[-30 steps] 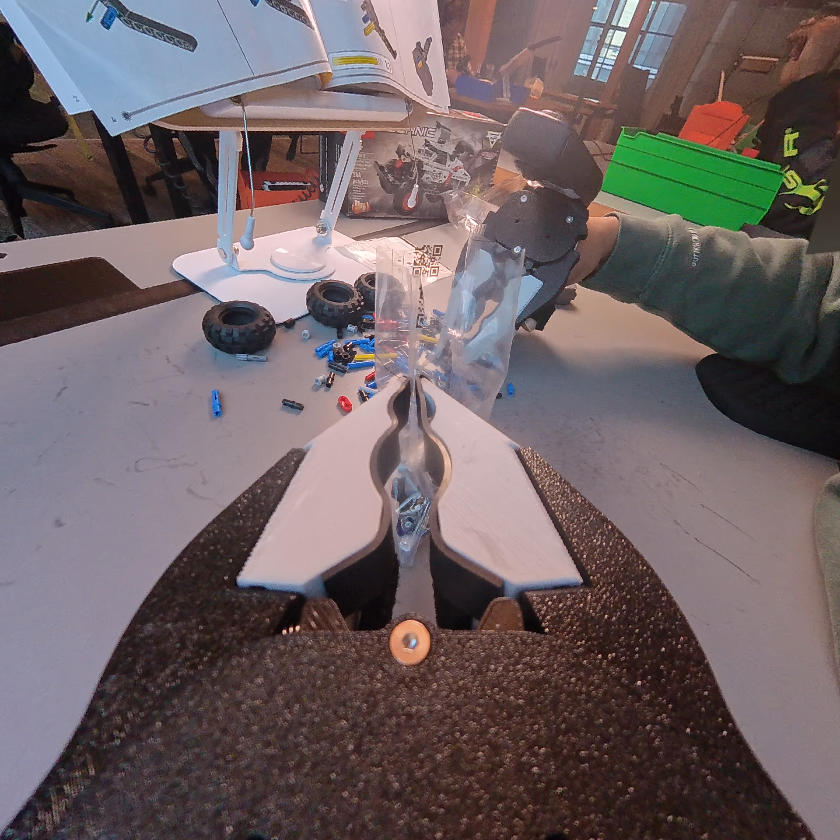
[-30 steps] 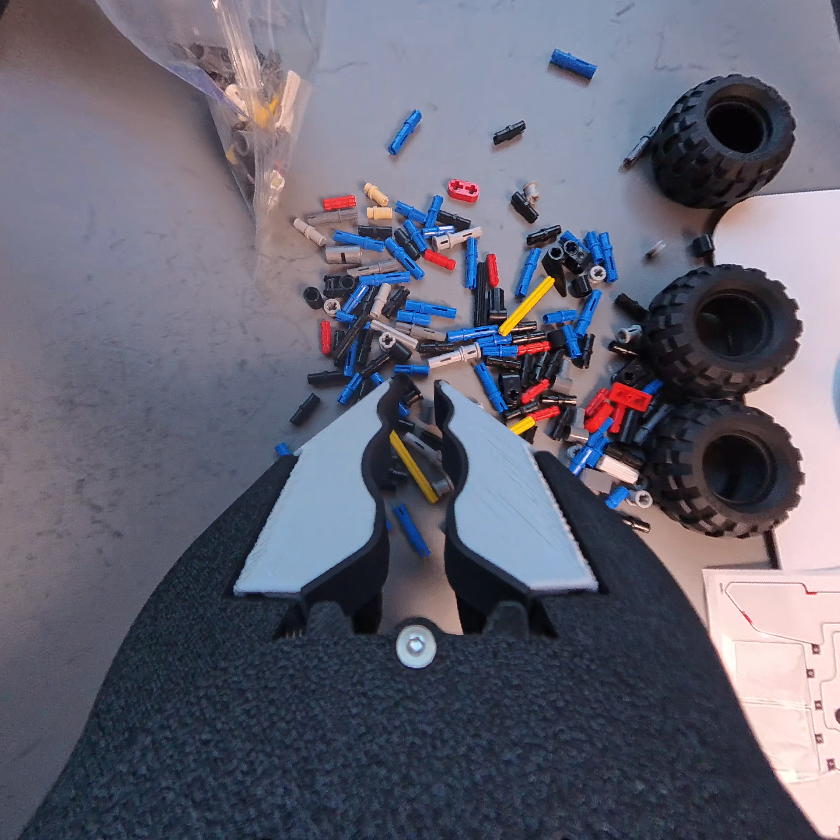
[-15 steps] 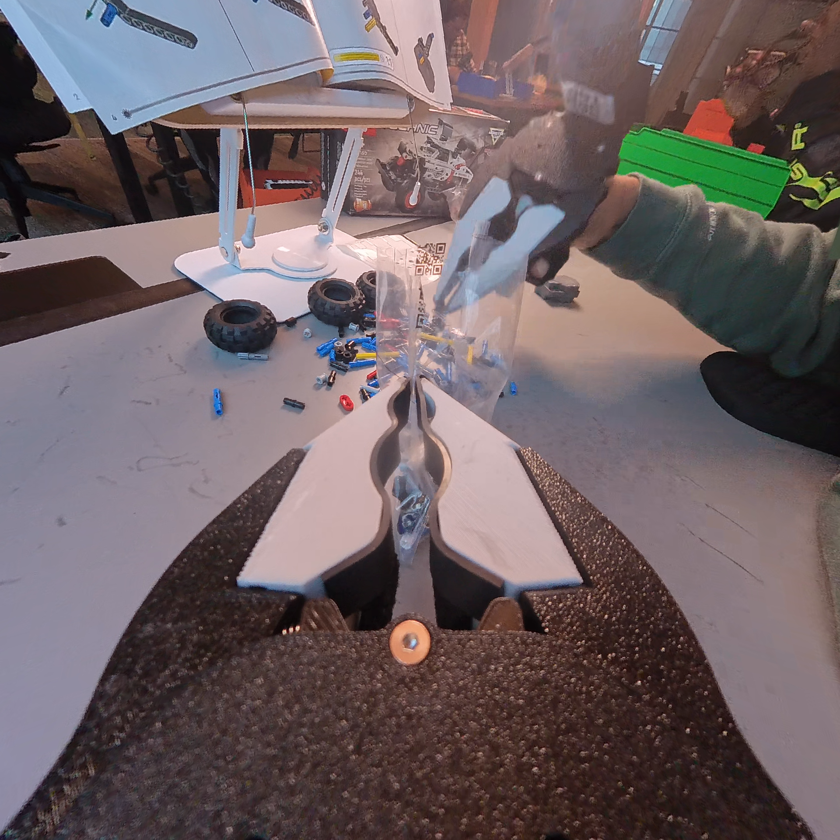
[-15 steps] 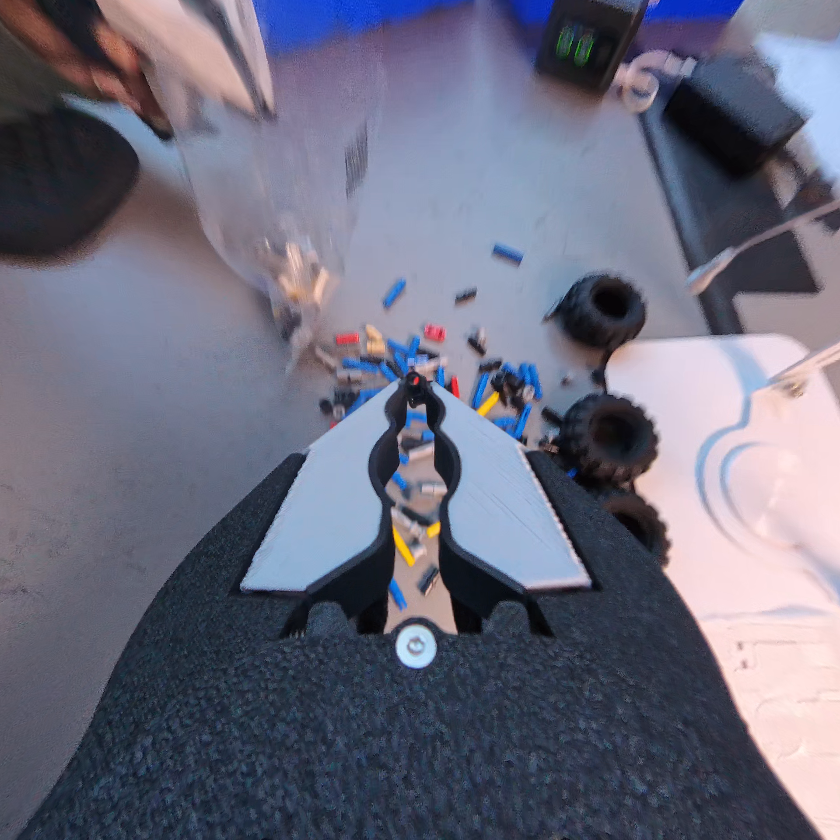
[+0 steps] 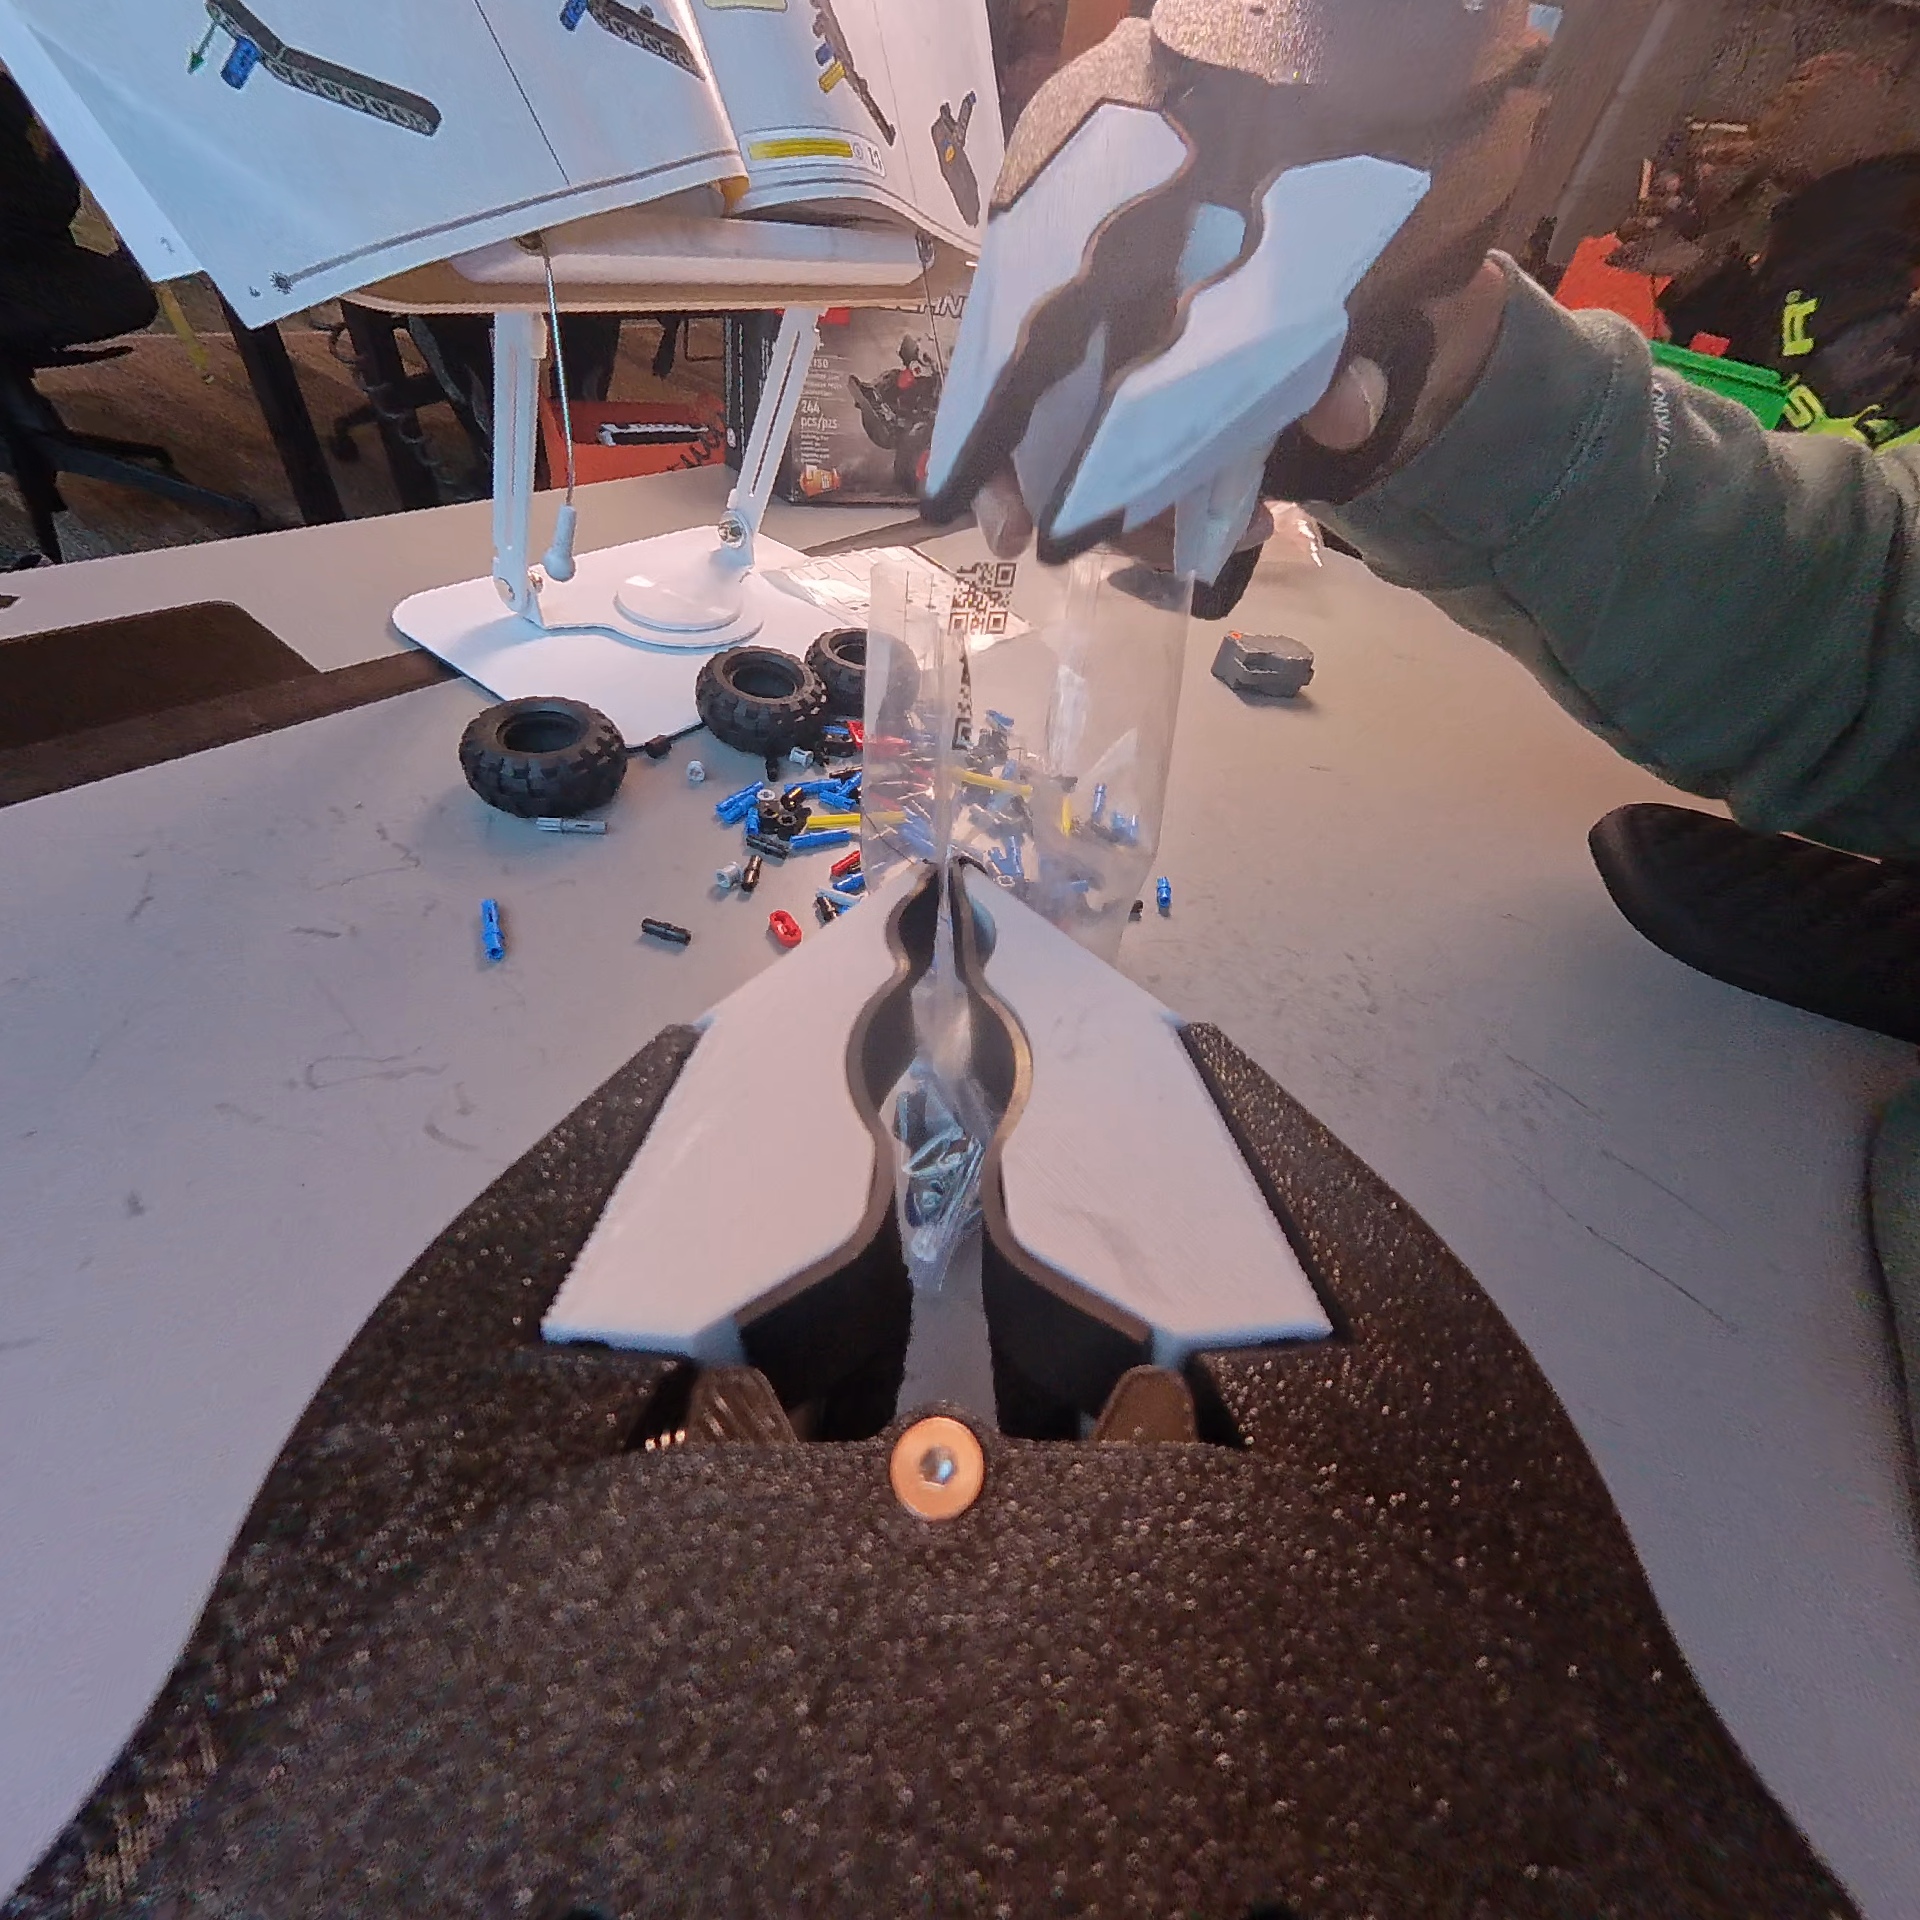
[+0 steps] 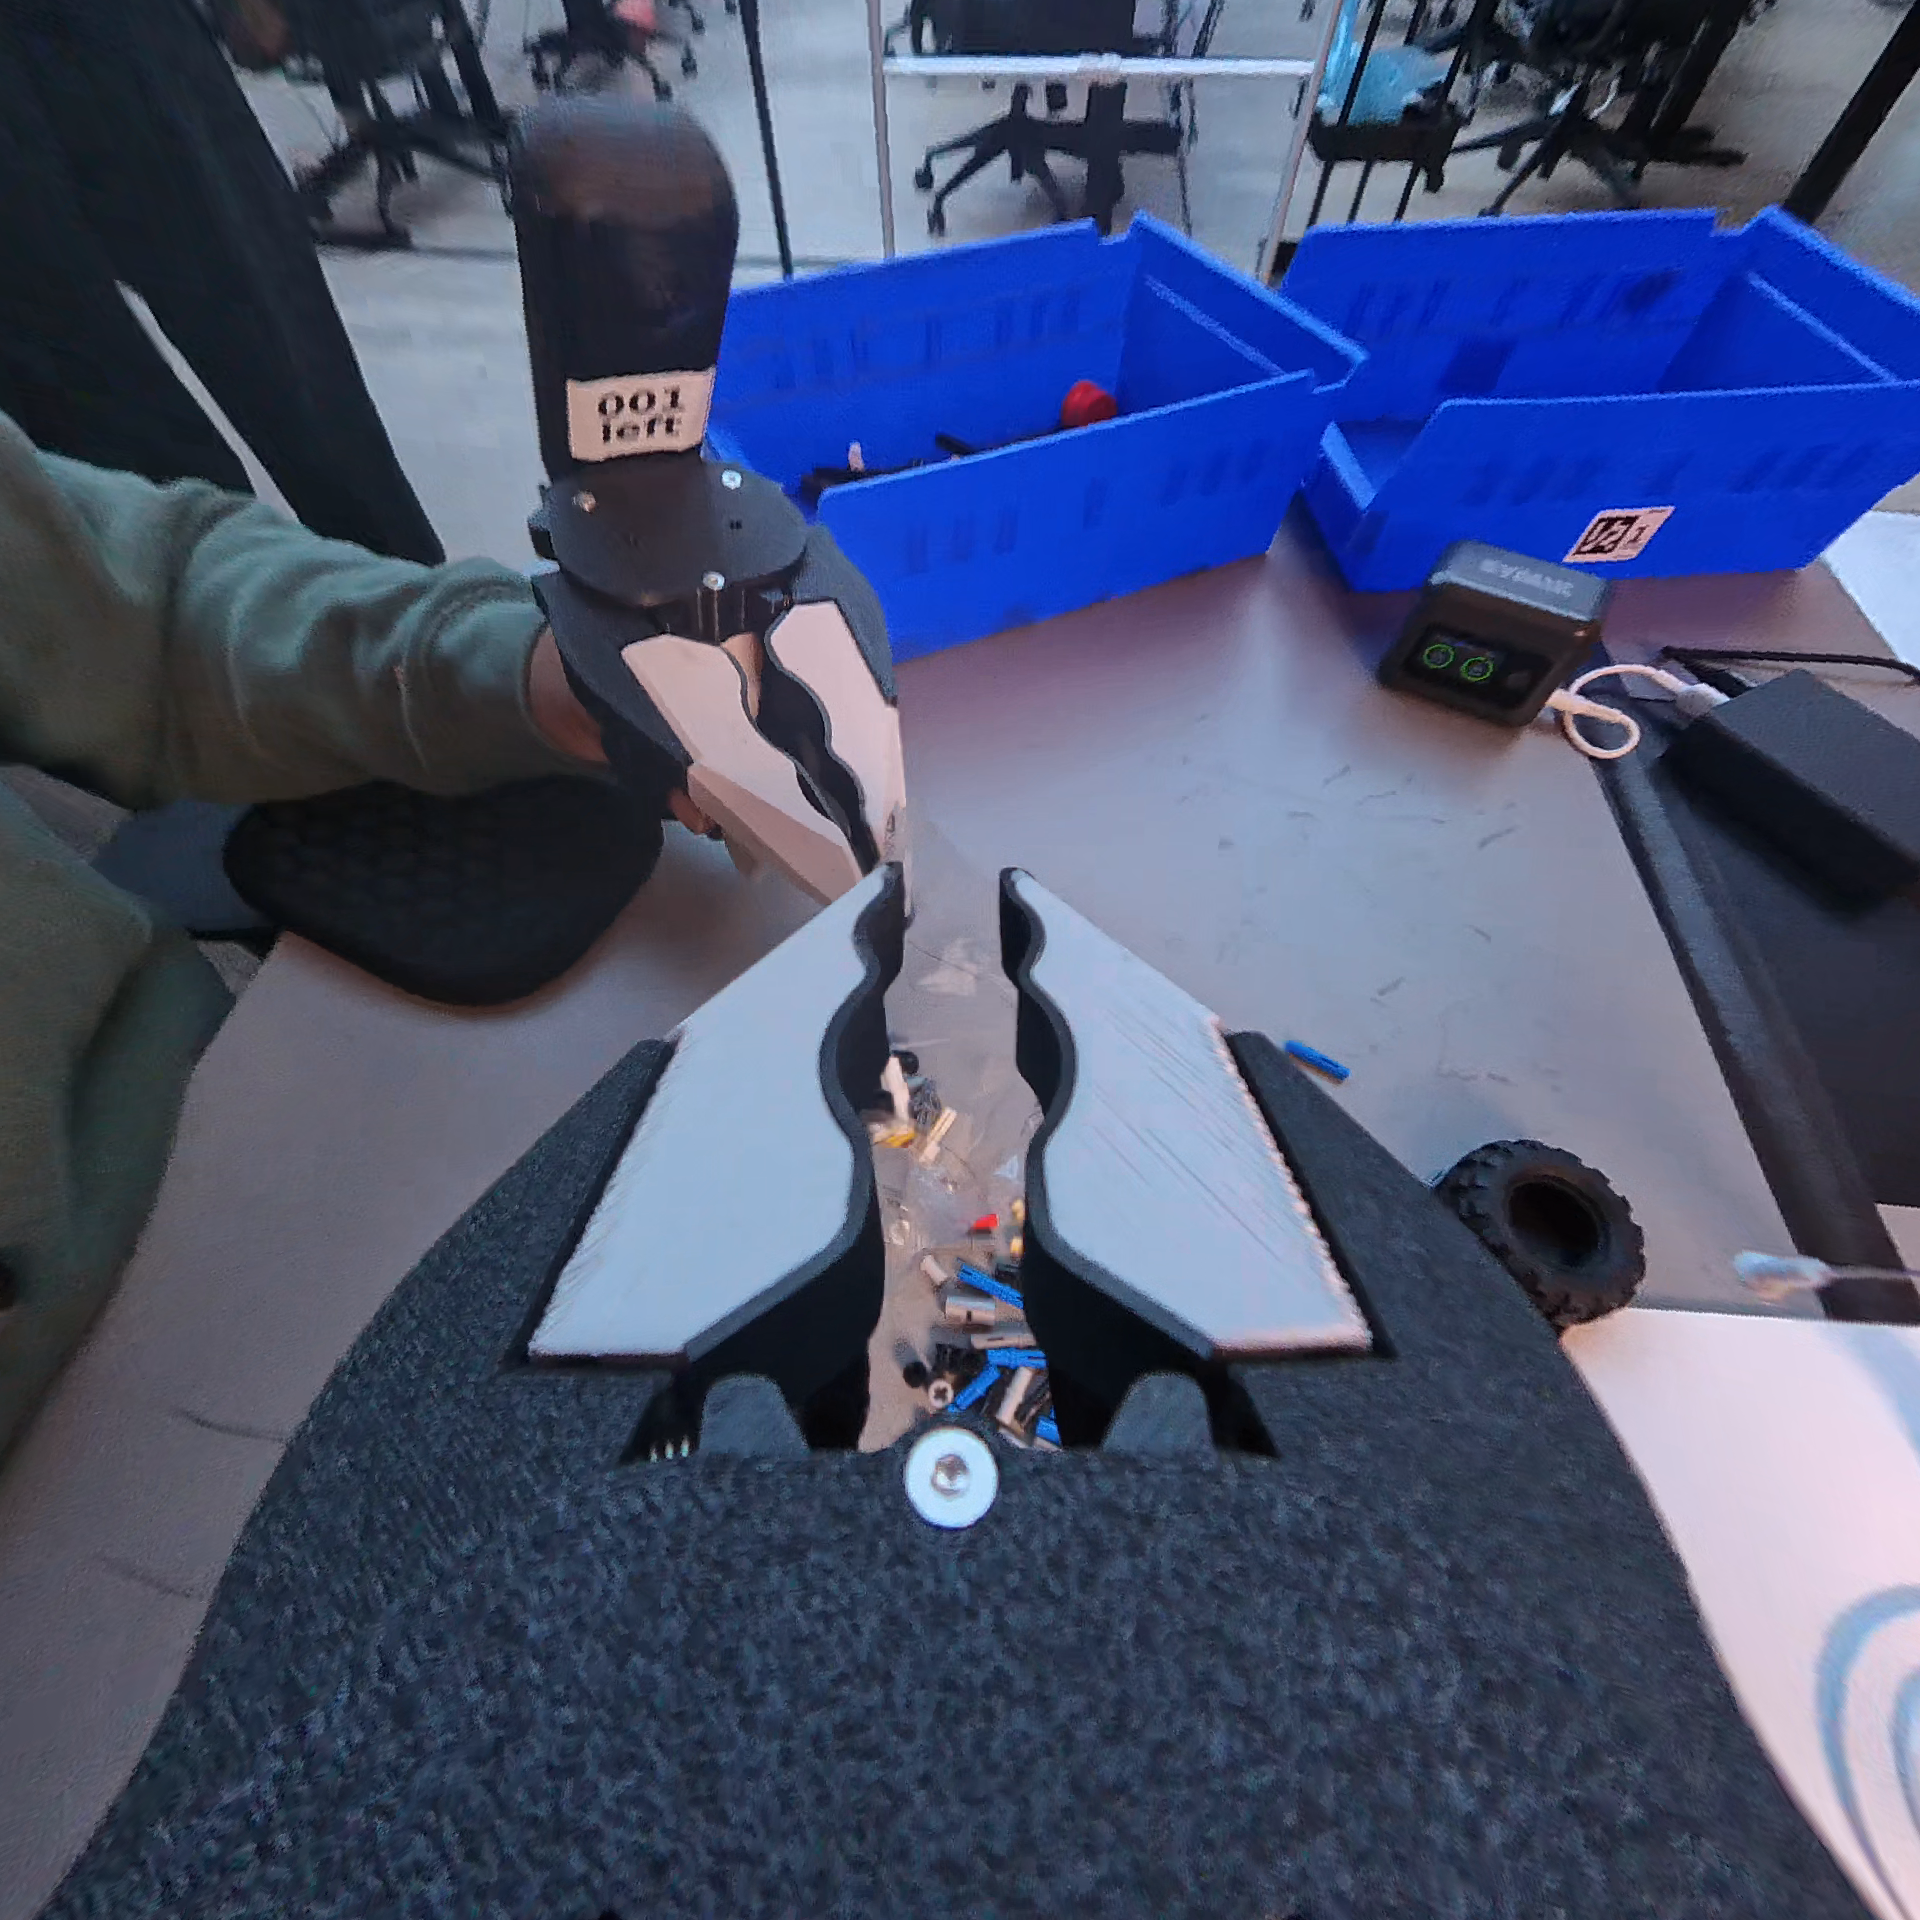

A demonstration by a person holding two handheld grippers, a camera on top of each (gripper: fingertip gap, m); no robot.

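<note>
The grey desk point(image 5: 260, 1039) carries a white stand point(image 5: 582, 623) with an open instruction booklet point(image 5: 364, 125) toward its far edge. In the right wrist view, two blue bins point(image 6: 1039, 416) sit along another edge.

The left gripper point(image 5: 940, 883) is low over the middle of the desk, pointing roughly level across it. Its fingers are pressed together on a clear plastic bag point(image 5: 1029, 707). The bag stands upright from the tips, and a few small parts sag in the corner caught between the fingers.

The right gripper point(image 5: 997, 520), held by a hand in a green sleeve, comes from above with its fingers tilted down. Its fingers are spread and hold nothing. Its tips are at the bag's upper edge, and in its own view the film runs between them. Whether they touch it cannot be told.

Beyond the bag, near the stand's base, lie black tyres point(image 5: 542, 740) and a scatter of loose pieces point(image 5: 790, 821) in blue, black, red and yellow.
</note>
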